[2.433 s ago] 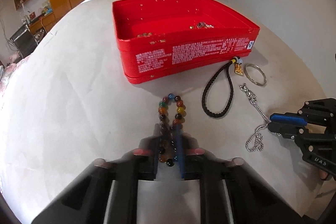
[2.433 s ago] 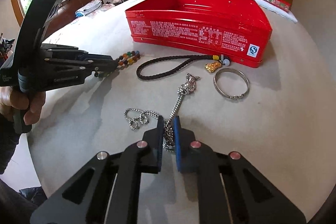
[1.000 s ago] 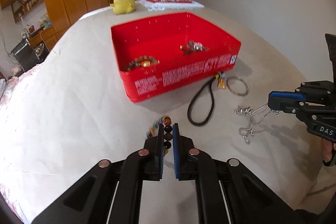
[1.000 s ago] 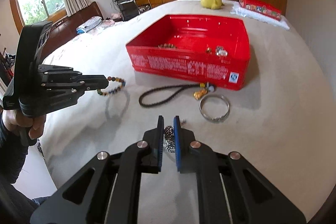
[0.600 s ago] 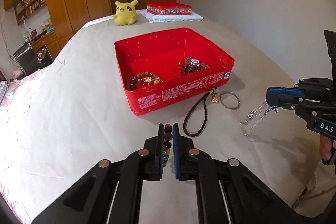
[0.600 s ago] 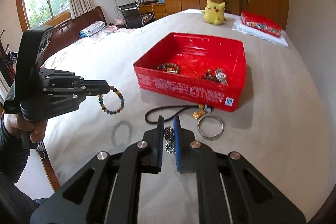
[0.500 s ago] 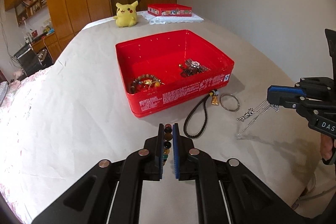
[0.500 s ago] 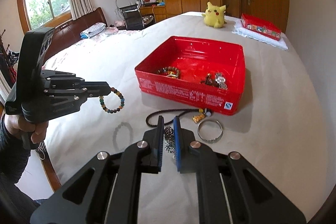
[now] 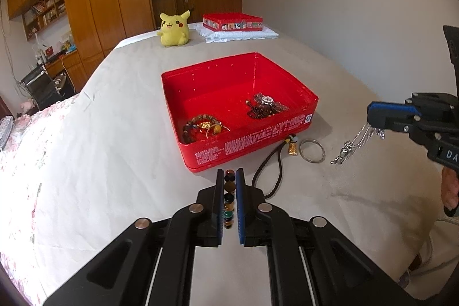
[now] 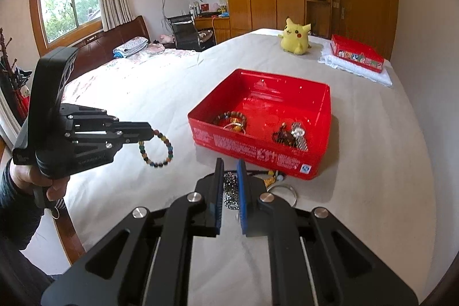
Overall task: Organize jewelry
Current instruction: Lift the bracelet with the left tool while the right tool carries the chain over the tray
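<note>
**Mia:** What did the left gripper point(image 9: 229, 192) hold?

**Sam:** It pinched a ring of round, shiny, colored beads, the bead bracelet point(image 10: 156, 147), up in the air, at nine o'clock from the red tin point(image 9: 252, 144).

**Mia:** And the right gripper point(image 10: 230, 187)?

**Sam:** It squeezed a thin silver chain point(image 9: 354, 144) that hung down, at three o'clock from the tin.

**Mia:** What lay on the bed sheet point(image 9: 114, 139)?

**Sam:** A braided dark cord point(image 9: 271, 172) and a smooth metal bangle point(image 9: 312, 151), just beside the tin's front wall.
</note>
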Motion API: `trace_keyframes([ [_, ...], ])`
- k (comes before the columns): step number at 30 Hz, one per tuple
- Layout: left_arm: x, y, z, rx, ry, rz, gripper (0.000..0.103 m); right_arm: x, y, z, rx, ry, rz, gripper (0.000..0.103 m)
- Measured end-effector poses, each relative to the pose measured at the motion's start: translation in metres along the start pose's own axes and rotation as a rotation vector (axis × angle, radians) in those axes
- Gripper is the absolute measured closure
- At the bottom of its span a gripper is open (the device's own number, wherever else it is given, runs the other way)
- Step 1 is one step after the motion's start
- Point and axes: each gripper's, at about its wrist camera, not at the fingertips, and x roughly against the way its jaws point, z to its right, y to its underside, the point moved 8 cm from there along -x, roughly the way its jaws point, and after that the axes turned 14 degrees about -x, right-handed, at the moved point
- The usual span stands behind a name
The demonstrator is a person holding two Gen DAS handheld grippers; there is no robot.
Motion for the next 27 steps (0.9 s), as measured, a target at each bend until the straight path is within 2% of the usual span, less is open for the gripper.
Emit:
trace_keyframes([
  [27, -0.006, -0.031, -0.004, -0.034, -0.007, 0.013, 0.096, 0.005, -0.058, 0.005, 0.033, -0.005, 0.048, 0.096],
])
